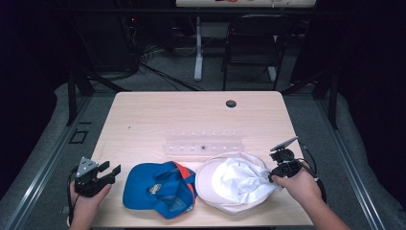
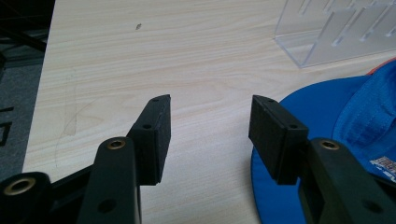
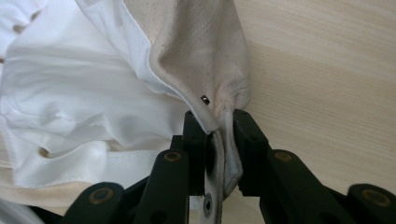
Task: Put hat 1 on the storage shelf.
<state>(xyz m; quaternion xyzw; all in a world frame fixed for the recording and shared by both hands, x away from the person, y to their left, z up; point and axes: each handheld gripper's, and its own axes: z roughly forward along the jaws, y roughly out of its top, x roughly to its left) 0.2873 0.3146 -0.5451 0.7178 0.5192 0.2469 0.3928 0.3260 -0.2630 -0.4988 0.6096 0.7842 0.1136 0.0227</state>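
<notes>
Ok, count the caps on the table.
2. The blue cap lies near the front edge, left of centre; the white cap lies beside it on the right, its edge pinched in the right claw.

A blue cap (image 1: 158,188) lies upturned at the bench's near edge, just beside a crumpled white cap (image 1: 234,179).

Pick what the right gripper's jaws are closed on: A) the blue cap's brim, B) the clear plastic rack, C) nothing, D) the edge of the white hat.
D: the right gripper has its jaws pinched shut on a fold of the white hat at its edge.
</notes>
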